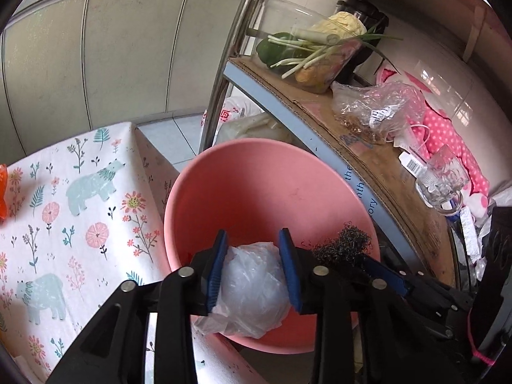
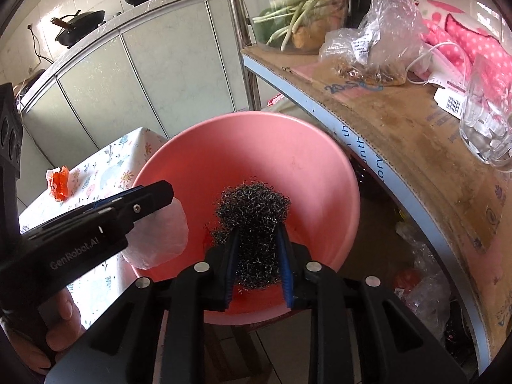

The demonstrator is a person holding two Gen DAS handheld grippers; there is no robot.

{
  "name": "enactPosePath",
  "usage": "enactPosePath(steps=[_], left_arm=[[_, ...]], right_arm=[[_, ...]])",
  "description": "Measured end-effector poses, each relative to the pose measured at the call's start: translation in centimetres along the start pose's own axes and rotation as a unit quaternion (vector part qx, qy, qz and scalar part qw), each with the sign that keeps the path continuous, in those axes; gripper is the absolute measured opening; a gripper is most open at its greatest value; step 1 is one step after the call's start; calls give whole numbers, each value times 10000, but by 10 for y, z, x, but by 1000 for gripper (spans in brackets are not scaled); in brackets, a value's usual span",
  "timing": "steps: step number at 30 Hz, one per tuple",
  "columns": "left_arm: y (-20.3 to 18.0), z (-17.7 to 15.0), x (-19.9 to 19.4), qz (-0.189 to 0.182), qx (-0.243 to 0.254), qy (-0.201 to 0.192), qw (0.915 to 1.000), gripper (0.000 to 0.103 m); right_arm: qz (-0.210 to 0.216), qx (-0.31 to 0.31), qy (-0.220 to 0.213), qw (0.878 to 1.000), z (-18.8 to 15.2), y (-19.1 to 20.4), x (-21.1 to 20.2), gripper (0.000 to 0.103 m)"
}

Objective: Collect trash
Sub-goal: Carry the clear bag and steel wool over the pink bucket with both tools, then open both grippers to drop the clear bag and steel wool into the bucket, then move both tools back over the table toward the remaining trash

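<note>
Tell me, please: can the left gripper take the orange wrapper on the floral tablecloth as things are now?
Probably not yet. The left gripper is shut on the crumpled plastic bag over the pink basin. The orange wrapper lies unobstructed on the floral tablecloth, so the bag must be dropped first.

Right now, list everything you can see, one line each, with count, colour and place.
basin: 1, pink, below both grippers
plastic bag: 1, white, crumpled, in left gripper over basin
steel wool: 1, dark grey, in right gripper over basin
tablecloth: 1, white floral with bears, left
wrapper: 1, orange, on tablecloth
shelf: 1, cardboard-lined, right
glass mug: 1, clear, on shelf
scallions: bunch, green, on shelf
pans: 2, black, on cabinet top
left gripper: shut
right gripper: shut
</note>
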State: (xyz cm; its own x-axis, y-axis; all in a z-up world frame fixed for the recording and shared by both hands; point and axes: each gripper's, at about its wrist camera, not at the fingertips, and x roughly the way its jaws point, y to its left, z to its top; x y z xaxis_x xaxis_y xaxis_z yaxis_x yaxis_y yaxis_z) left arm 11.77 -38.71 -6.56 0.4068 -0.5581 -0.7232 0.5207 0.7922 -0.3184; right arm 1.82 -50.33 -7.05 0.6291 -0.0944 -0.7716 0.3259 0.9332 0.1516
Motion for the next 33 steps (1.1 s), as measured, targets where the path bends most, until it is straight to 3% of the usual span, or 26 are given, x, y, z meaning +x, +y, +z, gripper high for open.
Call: enactPosePath(steps=[3, 6, 12, 22, 33], left_arm=[[3, 2, 1, -44, -134, 64, 9999, 51], [6, 4, -1, -98, -230, 76, 9997, 55], [6, 5, -10, -102, -207, -4, 9997, 56], [0, 2, -42, -35, -111, -170, 9998, 57], [-5, -12, -107, 110, 168, -479, 9987, 57]], right_arm=[[-37, -8, 31, 10000, 0, -1, 2, 30], [-68, -30, 55, 10000, 0, -2, 2, 32], [-62, -144, -3, 9999, 1, 3, -3, 38], [-63, -327, -169, 9993, -4, 17, -25, 39], [339, -554, -372, 9972, -20, 43, -71, 39]])
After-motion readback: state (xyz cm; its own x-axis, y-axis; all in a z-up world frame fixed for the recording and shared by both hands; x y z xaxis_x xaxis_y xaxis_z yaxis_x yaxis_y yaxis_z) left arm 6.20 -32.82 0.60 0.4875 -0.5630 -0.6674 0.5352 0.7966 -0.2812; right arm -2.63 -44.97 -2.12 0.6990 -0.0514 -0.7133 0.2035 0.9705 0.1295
